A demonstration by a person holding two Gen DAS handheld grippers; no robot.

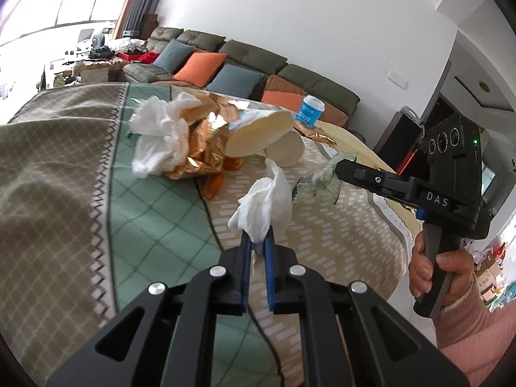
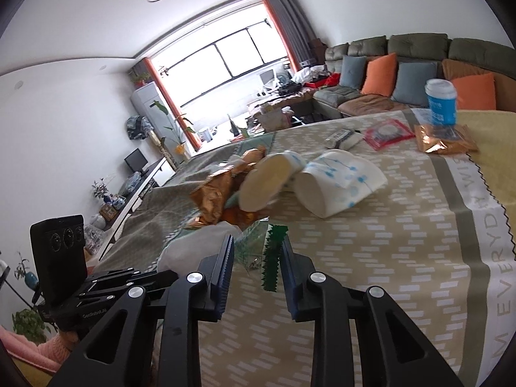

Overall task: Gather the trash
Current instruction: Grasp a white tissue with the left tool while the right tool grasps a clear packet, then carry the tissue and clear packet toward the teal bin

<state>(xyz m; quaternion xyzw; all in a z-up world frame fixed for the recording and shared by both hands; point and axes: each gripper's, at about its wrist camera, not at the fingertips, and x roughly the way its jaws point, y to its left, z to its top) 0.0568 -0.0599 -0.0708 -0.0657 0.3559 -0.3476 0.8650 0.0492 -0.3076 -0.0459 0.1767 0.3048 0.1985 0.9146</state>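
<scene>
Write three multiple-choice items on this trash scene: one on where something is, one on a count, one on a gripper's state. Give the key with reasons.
1. Where does the blue cup stand?
A. on a gold foil wrapper
B. inside a paper cup
C. on the sofa

2. How many orange cushions are on the sofa?
A. one
B. two
C. four

3. What is the left gripper doing?
A. hanging open over the cloth
B. shut on a white tissue
C. shut on a paper cup

Key:
1 A, the cup's base sits on the gold foil wrapper at the table's far edge.
2 B, the right wrist view shows two, one and another.
3 B, its jaws pinch the white tissue, which sticks up between them.
</scene>
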